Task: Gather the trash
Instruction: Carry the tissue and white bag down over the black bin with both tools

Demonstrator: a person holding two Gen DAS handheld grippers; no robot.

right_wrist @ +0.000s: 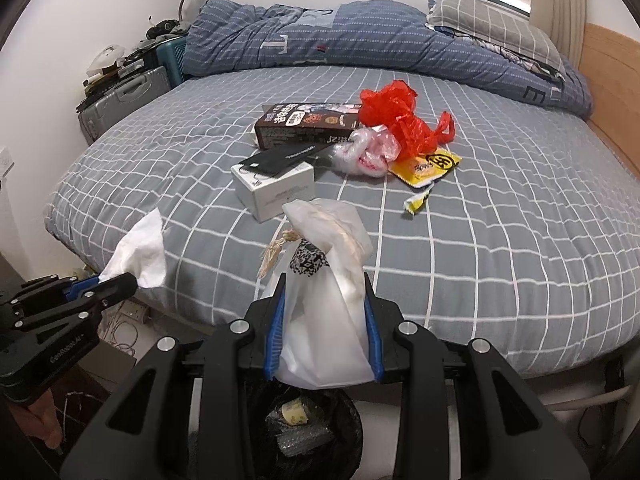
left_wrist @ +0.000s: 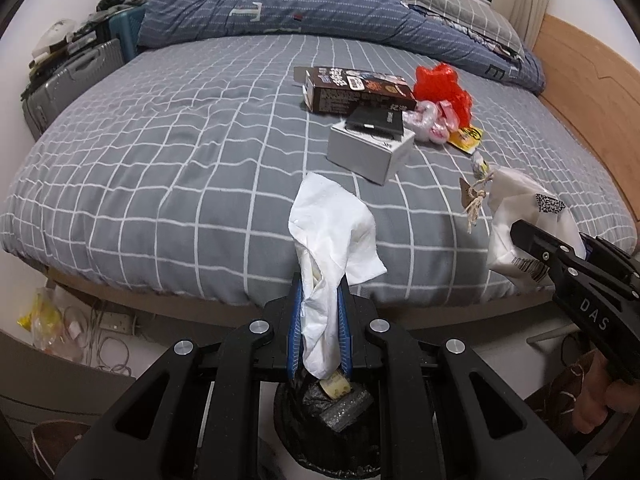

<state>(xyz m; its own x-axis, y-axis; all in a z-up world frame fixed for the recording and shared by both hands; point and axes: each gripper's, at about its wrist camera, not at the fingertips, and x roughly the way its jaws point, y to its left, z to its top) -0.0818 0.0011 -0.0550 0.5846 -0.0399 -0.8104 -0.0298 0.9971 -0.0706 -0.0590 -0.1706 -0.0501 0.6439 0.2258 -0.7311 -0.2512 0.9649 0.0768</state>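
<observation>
My left gripper (left_wrist: 319,300) is shut on a crumpled white tissue (left_wrist: 334,232), held off the bed's near edge above a black-lined trash bin (left_wrist: 320,404). My right gripper (right_wrist: 325,292) is shut on a white plastic bag (right_wrist: 324,320) with a QR label and a string tag, also above the bin (right_wrist: 304,424). Each gripper shows in the other's view: the right one (left_wrist: 520,228) at the right, the left one (right_wrist: 128,280) at the left. On the bed lie a brown carton (right_wrist: 304,124), a white box (right_wrist: 276,188), a red bag (right_wrist: 400,116) and a yellow wrapper (right_wrist: 428,166).
The grey checked bed (left_wrist: 160,152) fills both views, with a blue duvet (left_wrist: 280,4) and pillow at the far end. A wooden bed frame (left_wrist: 592,92) runs along the right. A grey suitcase (left_wrist: 68,76) stands at the left; cables and a power strip (left_wrist: 116,322) lie on the floor.
</observation>
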